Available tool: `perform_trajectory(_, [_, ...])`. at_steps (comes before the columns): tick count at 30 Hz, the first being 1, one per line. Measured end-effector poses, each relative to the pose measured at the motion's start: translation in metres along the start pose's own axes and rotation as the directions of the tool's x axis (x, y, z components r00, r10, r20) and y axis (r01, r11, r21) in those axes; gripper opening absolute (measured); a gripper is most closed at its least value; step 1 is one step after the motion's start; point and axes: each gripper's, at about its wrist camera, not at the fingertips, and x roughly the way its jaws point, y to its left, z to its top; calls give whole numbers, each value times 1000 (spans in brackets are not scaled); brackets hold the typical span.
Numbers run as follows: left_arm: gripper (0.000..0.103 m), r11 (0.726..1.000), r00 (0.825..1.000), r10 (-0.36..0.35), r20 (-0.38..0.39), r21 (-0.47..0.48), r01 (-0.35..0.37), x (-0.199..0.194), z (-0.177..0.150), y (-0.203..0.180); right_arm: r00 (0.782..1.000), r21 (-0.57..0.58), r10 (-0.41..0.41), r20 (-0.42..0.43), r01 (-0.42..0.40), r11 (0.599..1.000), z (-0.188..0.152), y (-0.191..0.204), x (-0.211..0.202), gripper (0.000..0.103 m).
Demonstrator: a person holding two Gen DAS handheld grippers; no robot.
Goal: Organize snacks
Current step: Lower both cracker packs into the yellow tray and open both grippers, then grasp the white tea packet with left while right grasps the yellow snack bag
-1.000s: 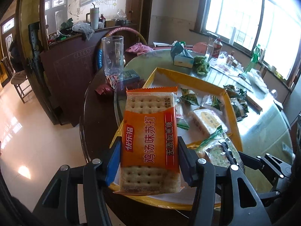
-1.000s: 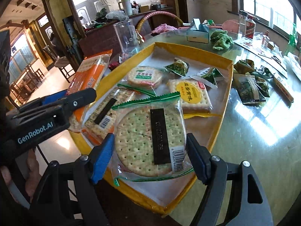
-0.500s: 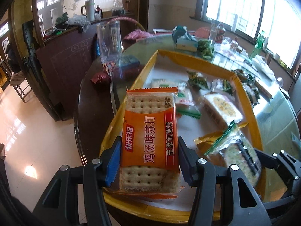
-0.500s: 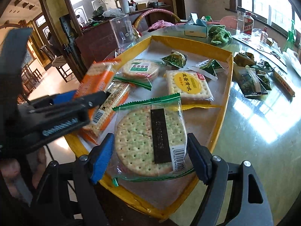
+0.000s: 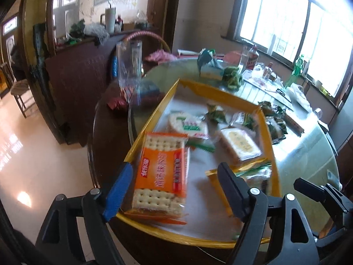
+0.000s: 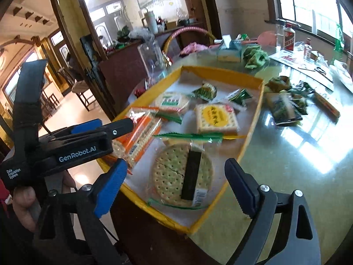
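A yellow tray [image 5: 218,95] [image 6: 222,72] sits on the round glass table and holds several snack packs. The orange cracker pack [image 5: 163,172] [image 6: 141,137] lies in the tray's near left corner. My left gripper [image 5: 174,190] is open around it, jaws apart from its sides. The round green-edged cracker pack [image 6: 183,174] [image 5: 253,176] lies in the tray's near right part. My right gripper [image 6: 174,187] is open over it. A yellow-label square pack [image 6: 216,119] and a round white-green pack [image 6: 173,102] lie farther in.
A tall clear glass [image 5: 129,64] stands left of the tray. Green snack packets [image 6: 284,103] lie on the table right of the tray. A tissue box [image 6: 229,52], a green cloth and bottles stand at the back. The table edge and floor are to the left.
Both grippers have opened. The orange pack and the round cracker pack, held before, now lie in the tray. Both grippers have pulled back a little.
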Motion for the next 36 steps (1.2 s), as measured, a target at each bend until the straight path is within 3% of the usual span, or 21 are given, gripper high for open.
perform_trajectory(10, [80, 997, 999, -36, 38, 73, 33, -37, 4, -61, 997, 44, 25, 69, -29, 999, -11, -30, -56, 91])
perform_trajectory(18, [80, 979, 993, -114, -13, 168, 115, -28, 1, -131, 995, 159, 41, 90, -55, 986, -35, -109, -88, 91])
perform_trajectory(25, [80, 965, 978, -163, -128, 185, 185, 23, 18, -185, 995, 248, -1, 102, -24, 968, -44, -178, -106, 90])
perform_trajectory(28, [80, 965, 964, -174, -199, 159, 207, 57, 32, -202, 994, 281, -27, 101, -2, 960, -42, -202, -108, 89])
perform_trajectory(33, [79, 970, 948, -158, -275, 135, 201, 113, 57, -224, 993, 332, -34, 110, -5, 943, -38, -235, -108, 87])
perform_trajectory(36, [79, 964, 925, -149, -351, 157, 215, 146, 66, -238, 993, 346, -29, 112, -12, 938, -36, -248, -104, 87])
